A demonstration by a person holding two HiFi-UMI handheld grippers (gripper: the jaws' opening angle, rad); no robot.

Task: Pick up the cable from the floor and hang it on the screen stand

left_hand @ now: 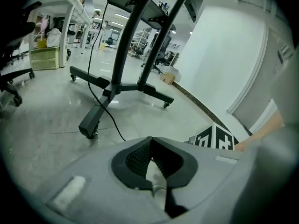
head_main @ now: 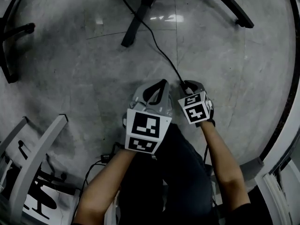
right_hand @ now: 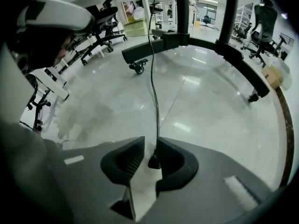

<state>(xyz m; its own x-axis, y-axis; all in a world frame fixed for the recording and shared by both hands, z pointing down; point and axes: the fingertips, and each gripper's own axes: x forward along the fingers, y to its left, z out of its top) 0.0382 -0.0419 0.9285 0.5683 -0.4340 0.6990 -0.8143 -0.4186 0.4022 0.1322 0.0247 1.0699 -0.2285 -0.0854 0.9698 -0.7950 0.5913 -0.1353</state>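
— Where are the two tools right now?
— Both are low over the grey floor [head_main: 70, 74], side by side, with the person's bare forearms [head_main: 225, 168] behind them. The left tool [left_hand: 150, 147] has its jaws pressed together with nothing in them. The right tool [right_hand: 149, 148] points steeply down with its jaws apart.
— And the cable?
— The cable [right_hand: 153, 87] has its dark end in the gap of the right tool, up against one jaw. The other jaw stands clear of it, so it isn't pinched. From there the thin black line runs away over the floor toward the screen stand [head_main: 137, 20].
— Does it reach the stand?
— It passes right by one black leg of the base. In the right gripper view it rises past that base, beside the two dark uprights, and leaves the top of the view.
— Anything else around?
— A white frame [head_main: 42, 153] stands close by on the left, and a black chair base [head_main: 9, 36] sits farther off on that side. Deeper in the room there are office chairs [right_hand: 264, 20] on the shiny floor.
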